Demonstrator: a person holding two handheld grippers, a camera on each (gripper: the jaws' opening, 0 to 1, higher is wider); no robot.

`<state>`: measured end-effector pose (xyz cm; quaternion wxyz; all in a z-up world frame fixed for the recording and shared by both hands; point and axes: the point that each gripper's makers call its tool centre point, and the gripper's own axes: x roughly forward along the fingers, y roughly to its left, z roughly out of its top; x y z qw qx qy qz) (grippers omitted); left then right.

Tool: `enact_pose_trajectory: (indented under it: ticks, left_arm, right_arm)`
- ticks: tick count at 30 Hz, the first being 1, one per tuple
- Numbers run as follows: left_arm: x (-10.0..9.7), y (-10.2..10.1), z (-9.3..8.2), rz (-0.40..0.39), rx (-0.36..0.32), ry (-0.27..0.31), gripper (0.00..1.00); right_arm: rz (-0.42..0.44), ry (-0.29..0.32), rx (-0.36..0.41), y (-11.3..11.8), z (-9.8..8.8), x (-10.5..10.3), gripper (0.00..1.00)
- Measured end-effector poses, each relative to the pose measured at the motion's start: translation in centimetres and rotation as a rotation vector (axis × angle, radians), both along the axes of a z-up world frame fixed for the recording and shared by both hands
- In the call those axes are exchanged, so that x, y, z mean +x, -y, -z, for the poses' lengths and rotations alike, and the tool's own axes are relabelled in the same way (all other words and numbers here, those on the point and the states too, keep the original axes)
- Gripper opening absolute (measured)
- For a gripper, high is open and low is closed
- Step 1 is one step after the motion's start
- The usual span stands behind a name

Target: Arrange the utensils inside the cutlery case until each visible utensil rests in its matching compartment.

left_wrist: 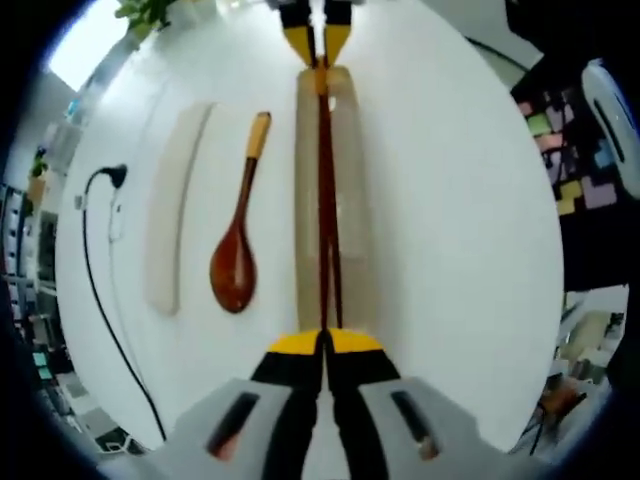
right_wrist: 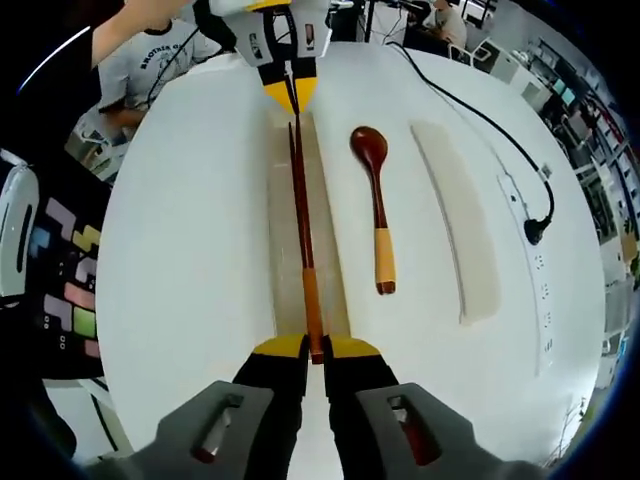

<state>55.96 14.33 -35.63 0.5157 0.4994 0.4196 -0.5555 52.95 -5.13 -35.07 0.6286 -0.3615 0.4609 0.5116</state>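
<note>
Left gripper view: the left gripper (left_wrist: 325, 345) has its yellow-tipped jaws pressed together on the near end of the chopsticks (left_wrist: 327, 200), a dark red pair lying lengthwise in the case (left_wrist: 352, 180) — a long translucent tray at the middle of the round white table (left_wrist: 460, 230). At the far end the right gripper (left_wrist: 320, 55) meets the same pair, its jaws narrow around the orange tips. Beside the case lies the spoon (left_wrist: 238, 250), wooden, bowl toward the camera and pale handle pointing to the far edge, resting on the bare table. Beyond the spoon sits the lid (left_wrist: 172, 205), a long frosted strip, apart from both. A black cable (left_wrist: 100, 290) curves along the table's edge.

Right gripper view: the right gripper (right_wrist: 315, 350) holds the orange ends of the chopsticks (right_wrist: 300, 210) between closed jaws at the near end of the case (right_wrist: 330, 230). The left gripper (right_wrist: 290, 95) clamps the far tips. The spoon (right_wrist: 377, 200) lies just outside the case — bowl away, handle near. The lid (right_wrist: 460, 220) lies farther toward the table (right_wrist: 190, 250) edge, with the cable (right_wrist: 480, 120) and its plug beyond it. A person sits past the far edge.
</note>
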Motion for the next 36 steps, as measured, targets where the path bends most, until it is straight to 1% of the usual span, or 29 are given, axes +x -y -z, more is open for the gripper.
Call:
enact_pose_trajectory:
  ticks: [20, 36]
  left_arm:
    - [-0.3, -0.1, 0.6, -0.012, -0.021, -0.002, 0.01]
    - [-0.1, -0.2, 0.8, -0.018, -0.044, 0.012, 0.01]
  right_arm:
    - [0.027, -0.011, 0.004, -0.1, 0.6, 0.2, 0.05]
    - [0.04, -0.017, -0.005, -0.2, 1.3, 0.2, 0.05]
